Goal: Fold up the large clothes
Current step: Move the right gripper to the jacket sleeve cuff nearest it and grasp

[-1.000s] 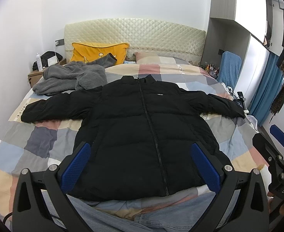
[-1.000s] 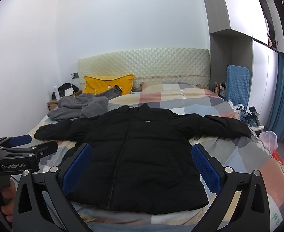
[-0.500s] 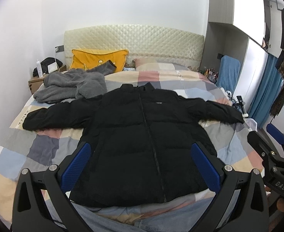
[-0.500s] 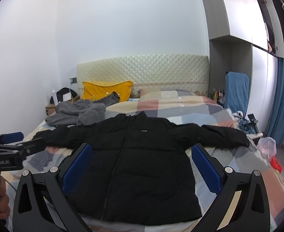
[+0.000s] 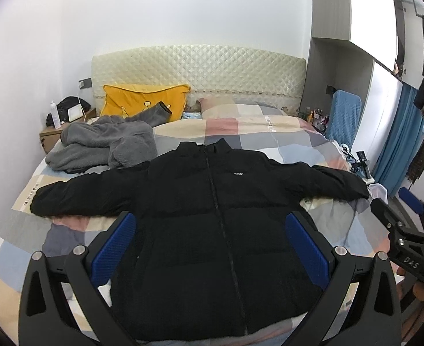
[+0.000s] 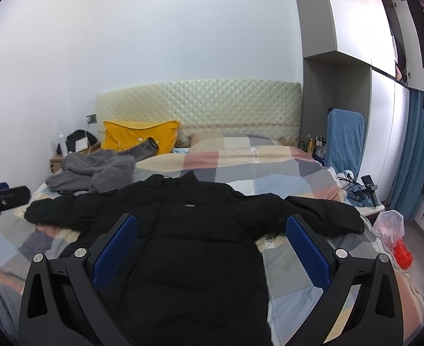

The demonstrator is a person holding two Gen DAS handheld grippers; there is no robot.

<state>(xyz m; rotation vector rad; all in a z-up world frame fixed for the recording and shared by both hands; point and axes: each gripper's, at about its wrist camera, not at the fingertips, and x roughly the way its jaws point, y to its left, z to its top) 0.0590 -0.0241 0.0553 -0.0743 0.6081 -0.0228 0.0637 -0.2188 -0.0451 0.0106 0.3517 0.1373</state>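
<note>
both grippers raised since earlier | one black jacket (image 5: 212, 230) (spread flat) | fingers apart, empty

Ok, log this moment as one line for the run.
stage: pre-fold | black jacket: flat on bed, zipped, sleeves spread | left gripper: open, empty | right gripper: open, empty | grey fleece: bunched nearby

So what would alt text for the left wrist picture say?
A black puffer jacket lies flat, zipped, sleeves spread, on a patchwork bed, framed by the open left gripper and its blue fingers. Behind: grey fleece, yellow pillow.
</note>
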